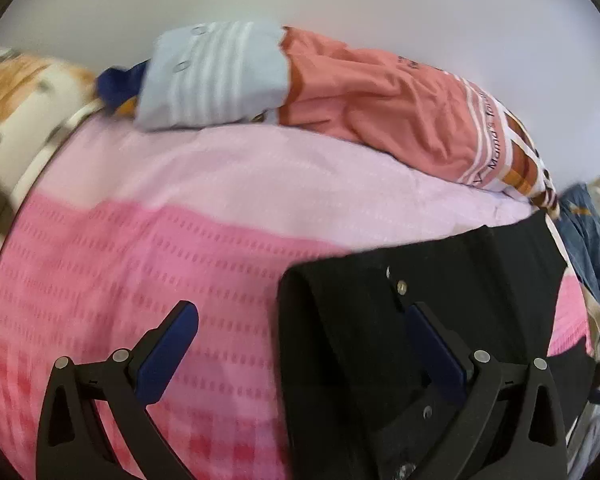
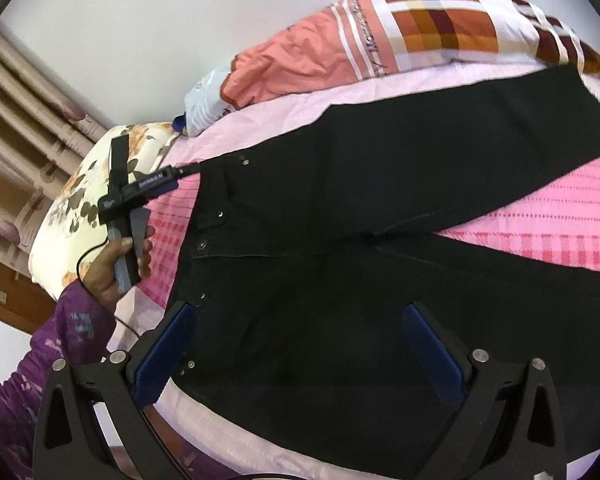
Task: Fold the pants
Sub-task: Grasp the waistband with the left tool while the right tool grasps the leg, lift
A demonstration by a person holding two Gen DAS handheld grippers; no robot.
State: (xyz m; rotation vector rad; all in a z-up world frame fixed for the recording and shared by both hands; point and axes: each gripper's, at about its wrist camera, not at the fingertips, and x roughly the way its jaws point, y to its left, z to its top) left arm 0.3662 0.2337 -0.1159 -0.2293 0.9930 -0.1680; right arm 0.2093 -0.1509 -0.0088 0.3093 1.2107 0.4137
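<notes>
Black pants [image 2: 380,216] lie spread flat on the pink bedspread [image 2: 560,216], waistband to the left, both legs running right and split apart. My right gripper [image 2: 296,344] is open just above the seat, near the waistband's lower corner, holding nothing. In the left wrist view the waistband end of the pants [image 1: 420,300] lies at the right. My left gripper [image 1: 300,340] is open at the waistband edge: its right finger is over the black cloth, its left finger over the bedspread [image 1: 140,272]. The left gripper also shows in the right wrist view [image 2: 188,170], held in a hand.
A salmon and checked pillow [image 1: 400,112] and a folded light blue striped garment [image 1: 216,76] lie along the bed's far edge by the white wall. A floral quilt [image 2: 84,200] lies at the left end. More clothes [image 1: 592,240] are piled at the right.
</notes>
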